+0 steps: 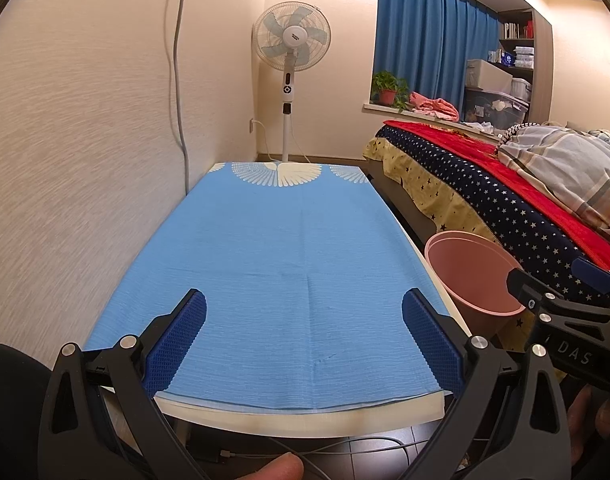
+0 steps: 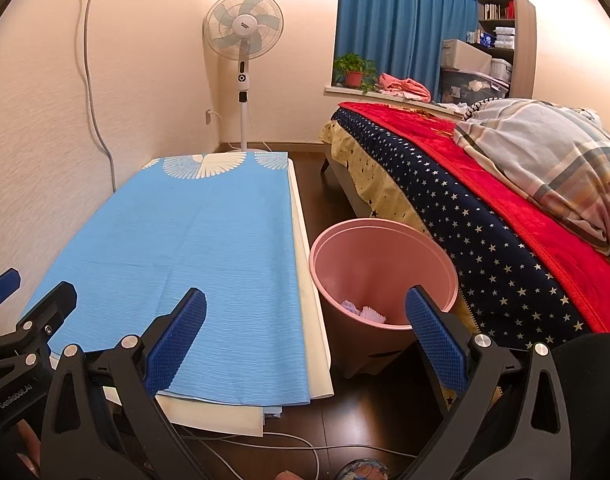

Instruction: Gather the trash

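Observation:
A pink waste bin (image 2: 379,264) stands on the floor between the table and the bed; pale crumpled trash (image 2: 363,312) lies at its bottom. The same pink bin (image 1: 471,276) shows at the right of the left wrist view. My left gripper (image 1: 305,320) hovers open over the near end of the blue tablecloth (image 1: 273,264), nothing between its blue pads. My right gripper (image 2: 305,320) is open too, spanning the table's right edge and the bin, and holds nothing. The right gripper's body (image 1: 565,312) shows beside the bin in the left wrist view.
A bed (image 2: 485,200) with a star-patterned sheet, red blanket and plaid quilt runs along the right. A standing fan (image 2: 243,40) is at the far wall. Cables (image 2: 297,440) lie on the dark floor under the table's near edge. A wall borders the table's left side.

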Available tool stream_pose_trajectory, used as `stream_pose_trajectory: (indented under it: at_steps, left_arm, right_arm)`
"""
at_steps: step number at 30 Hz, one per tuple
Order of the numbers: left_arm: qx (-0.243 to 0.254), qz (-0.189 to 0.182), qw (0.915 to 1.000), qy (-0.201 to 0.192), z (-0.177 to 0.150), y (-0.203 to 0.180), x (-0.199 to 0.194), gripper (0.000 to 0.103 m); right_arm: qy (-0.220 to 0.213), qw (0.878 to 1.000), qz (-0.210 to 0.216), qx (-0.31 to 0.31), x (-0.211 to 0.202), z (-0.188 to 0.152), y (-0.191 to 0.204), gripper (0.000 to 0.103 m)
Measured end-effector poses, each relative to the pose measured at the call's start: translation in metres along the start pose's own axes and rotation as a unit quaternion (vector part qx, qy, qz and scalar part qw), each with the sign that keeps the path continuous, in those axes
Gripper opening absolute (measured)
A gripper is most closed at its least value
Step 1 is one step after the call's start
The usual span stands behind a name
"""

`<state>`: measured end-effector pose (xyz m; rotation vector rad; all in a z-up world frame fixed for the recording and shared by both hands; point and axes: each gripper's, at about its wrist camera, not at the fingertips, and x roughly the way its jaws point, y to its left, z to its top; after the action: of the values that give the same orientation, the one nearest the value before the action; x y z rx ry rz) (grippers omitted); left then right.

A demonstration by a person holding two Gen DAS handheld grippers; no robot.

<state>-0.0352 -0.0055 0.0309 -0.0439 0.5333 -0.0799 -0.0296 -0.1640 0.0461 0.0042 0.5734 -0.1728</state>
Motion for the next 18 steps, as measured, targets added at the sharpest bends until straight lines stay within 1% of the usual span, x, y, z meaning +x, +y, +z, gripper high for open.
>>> stream_pose_trajectory:
  at_steps: [18]
  left_arm:
    - [-0.007,0.0,0.9999,-0.008,0.0027,0.0026,-0.0004,0.095]
  right_arm:
    - [-0.001,1.0,-0.002,0.0,-0.0033,-0.0011,-0.0001,0.098]
